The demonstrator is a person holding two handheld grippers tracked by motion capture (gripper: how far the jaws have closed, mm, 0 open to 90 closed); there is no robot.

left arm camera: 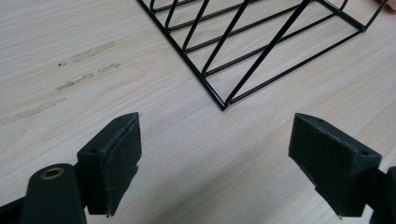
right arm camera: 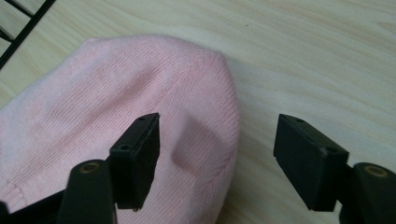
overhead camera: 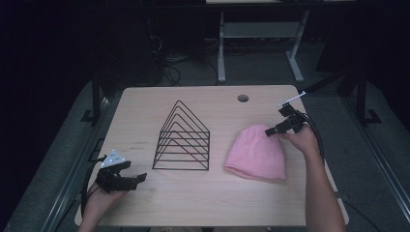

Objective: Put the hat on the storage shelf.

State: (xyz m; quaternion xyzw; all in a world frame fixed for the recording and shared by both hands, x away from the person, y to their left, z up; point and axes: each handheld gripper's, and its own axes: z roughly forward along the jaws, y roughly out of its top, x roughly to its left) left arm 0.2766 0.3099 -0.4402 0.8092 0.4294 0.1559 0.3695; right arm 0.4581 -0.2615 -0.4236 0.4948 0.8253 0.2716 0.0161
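I observe one pink knit hat (overhead camera: 256,152) lying flat on the surface (overhead camera: 145,208), finely ribbed, soft pink, rounded at the crown, with a folded band at the far end from my right tool (overhead camera: 271,130). In the right gripper view the hat (right arm camera: 116,116) sits under and to the left of that tool (right arm camera: 217,156): the left jaw presses a shallow dent into the fabric near the crown, while the right jaw stands over bare wood, clear of the hat. The jaws are apart with the hat's edge between them, not clamped. My left tool (overhead camera: 138,177) rests well away from the hat, its jaws wide apart over bare wood, nothing between them. Just ahead of the left tool (left arm camera: 215,154) stands one black wire rack (left arm camera: 261,42), its near corner close to the jaws. Count: one hat, one rack (overhead camera: 183,137), two tools.
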